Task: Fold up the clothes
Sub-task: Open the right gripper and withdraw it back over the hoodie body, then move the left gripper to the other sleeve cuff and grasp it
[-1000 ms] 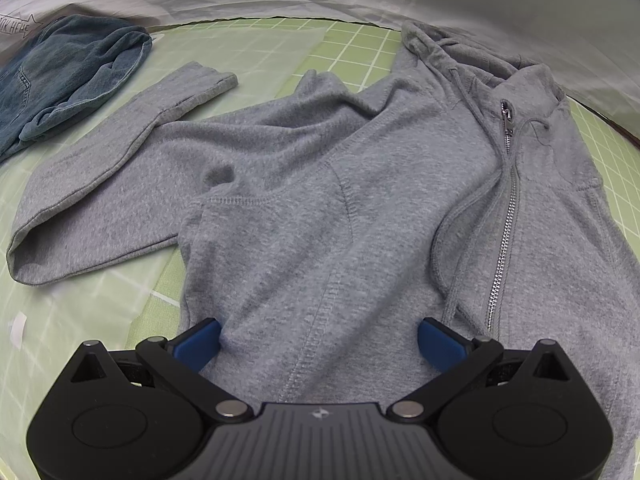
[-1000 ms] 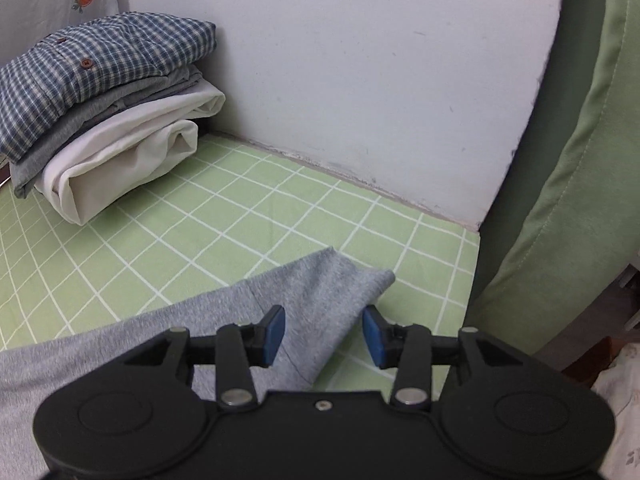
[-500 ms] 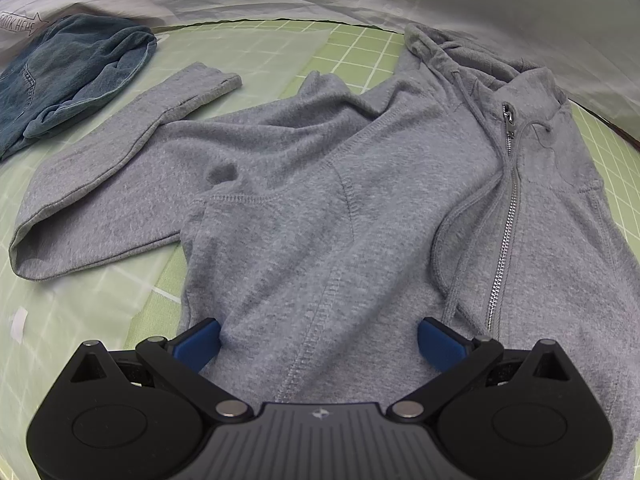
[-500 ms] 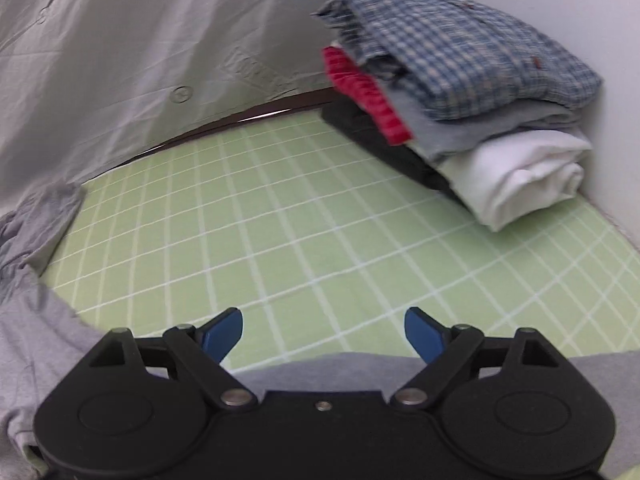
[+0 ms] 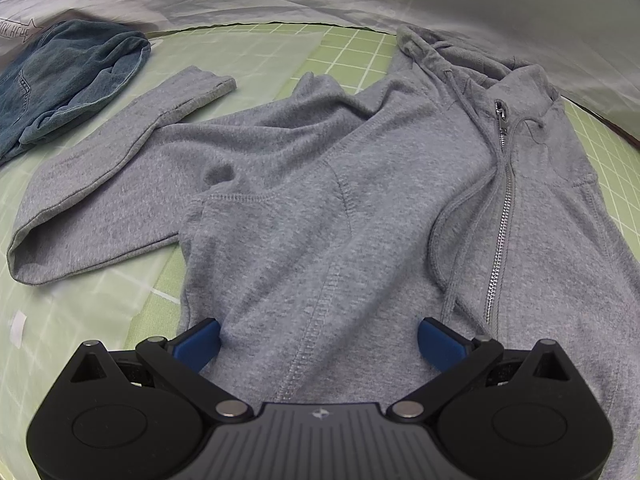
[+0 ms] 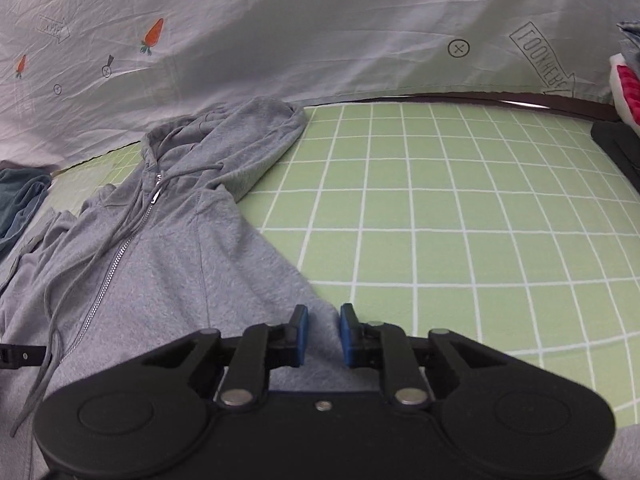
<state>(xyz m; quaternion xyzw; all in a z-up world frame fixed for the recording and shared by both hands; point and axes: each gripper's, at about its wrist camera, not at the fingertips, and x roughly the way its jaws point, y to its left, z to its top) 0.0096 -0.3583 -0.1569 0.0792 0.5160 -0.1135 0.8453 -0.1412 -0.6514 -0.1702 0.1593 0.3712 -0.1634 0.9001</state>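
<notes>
the grey hoodie (image 5: 360,208) lies face up and spread on the green grid mat (image 6: 460,216), zip (image 5: 500,216) closed, hood (image 6: 248,140) towards the pale sheet (image 6: 320,20) at the mat's far edge. my left claw (image 5: 319,334) hangs over the hoodie's lower front, blue fingers (image 5: 198,342) spread wide, cloth under them but not pinched. one sleeve (image 5: 104,188) lies out past that finger, its cuff pointing towards the denim garment (image 5: 68,76) beyond. my right claw (image 6: 323,334) sits at the hoodie's other side edge, where grey cloth meets bare mat; its fingers (image 6: 300,334) are drawn nearly together with a fold of hoodie between them. folded clothes (image 6: 626,80) sit far off that side.
</notes>
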